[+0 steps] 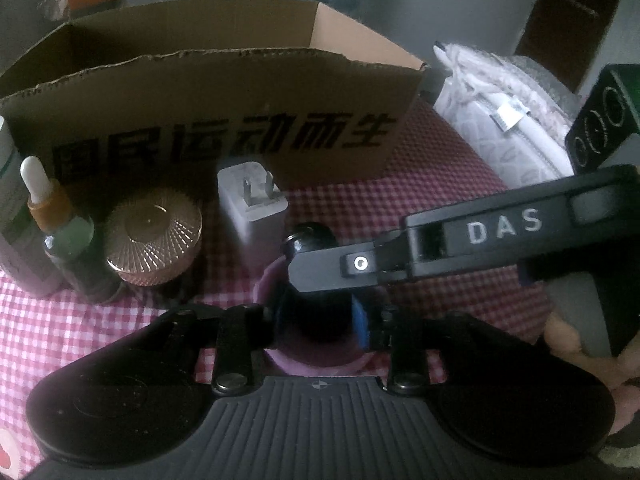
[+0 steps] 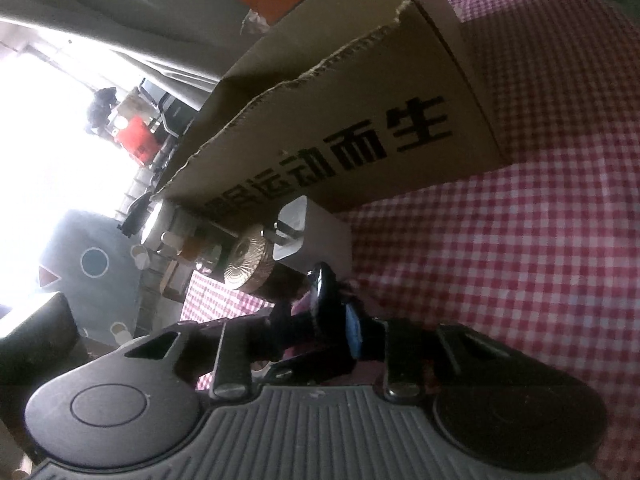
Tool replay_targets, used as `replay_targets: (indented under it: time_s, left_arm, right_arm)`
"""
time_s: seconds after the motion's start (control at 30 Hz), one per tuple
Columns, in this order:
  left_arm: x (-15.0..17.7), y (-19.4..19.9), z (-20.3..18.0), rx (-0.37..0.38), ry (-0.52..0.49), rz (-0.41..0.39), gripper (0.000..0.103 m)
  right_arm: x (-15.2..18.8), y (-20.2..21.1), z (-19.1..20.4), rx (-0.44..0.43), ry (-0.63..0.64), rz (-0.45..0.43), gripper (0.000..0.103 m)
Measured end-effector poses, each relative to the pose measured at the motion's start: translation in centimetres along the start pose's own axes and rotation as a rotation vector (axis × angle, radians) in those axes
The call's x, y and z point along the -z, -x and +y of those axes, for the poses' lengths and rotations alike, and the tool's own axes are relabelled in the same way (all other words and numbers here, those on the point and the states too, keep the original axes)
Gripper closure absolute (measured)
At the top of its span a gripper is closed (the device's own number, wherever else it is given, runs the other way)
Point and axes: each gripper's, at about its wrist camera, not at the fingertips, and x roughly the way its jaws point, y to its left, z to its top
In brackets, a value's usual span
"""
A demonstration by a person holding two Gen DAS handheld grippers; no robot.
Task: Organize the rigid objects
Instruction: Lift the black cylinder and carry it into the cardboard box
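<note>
Left wrist: mid-handover of a dark bottle (image 1: 316, 300), gripped by both grippers near the box (image 1: 224, 128).
Left gripper (image 1: 320, 320) clamped on body, right gripper (image 1: 296, 256) closed on cap; bottle's long axis pointing far, toward box. Next, probably: release one grip, lift over the near wall, clear of charger (image 1: 252, 204) and jar (image 1: 154, 236).

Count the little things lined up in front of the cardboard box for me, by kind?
Dropper bottle: 1
Gold-lidded jar: 1
White plug charger: 1
Dark bottle with black cap, between both hand-held grippers: 1
Pale container at the far left edge: 1
Total: 5
</note>
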Motion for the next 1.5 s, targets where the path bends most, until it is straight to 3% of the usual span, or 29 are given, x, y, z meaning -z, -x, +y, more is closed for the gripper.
replay_targets:
  time_s: [0.17,0.4,0.57,0.8,0.93,1.17,1.5]
  left_arm:
    - [0.2,0.7,0.1,-0.013,-0.014,-0.010,0.076]
    - [0.0,3.1,-0.2,-0.023,-0.031,-0.066,0.076]
    - [-1.0,6.7,-0.6,-0.044,-0.054,-0.166,0.077]
    - [-5.6,11.4,0.1,-0.110,-0.026,-0.298,0.076]
    - [-8.7,12.0,1.2,-0.165,0.009,-0.335,0.077]
    - [-13.4,9.7,4.7,-0.203,0.092,-0.271,0.077]
    - [-18.1,2.9,10.5,-0.181,0.190,-0.033,0.077]
  right_arm:
    - [0.2,0.5,0.2,-0.010,0.007,-0.015,0.085]
    - [0.5,2.3,2.1,-0.021,0.051,-0.059,0.085]
    - [-0.2,4.8,5.4,-0.036,0.144,-0.117,0.085]
    - [-4.1,7.1,11.5,-0.091,0.329,-0.209,0.085]
    - [-7.8,6.6,14.0,-0.123,0.384,-0.209,0.085]
    - [-14.7,2.2,14.4,-0.148,0.328,-0.097,0.085]
    - [-22.1,-6.8,10.4,-0.114,0.169,0.109,0.085]
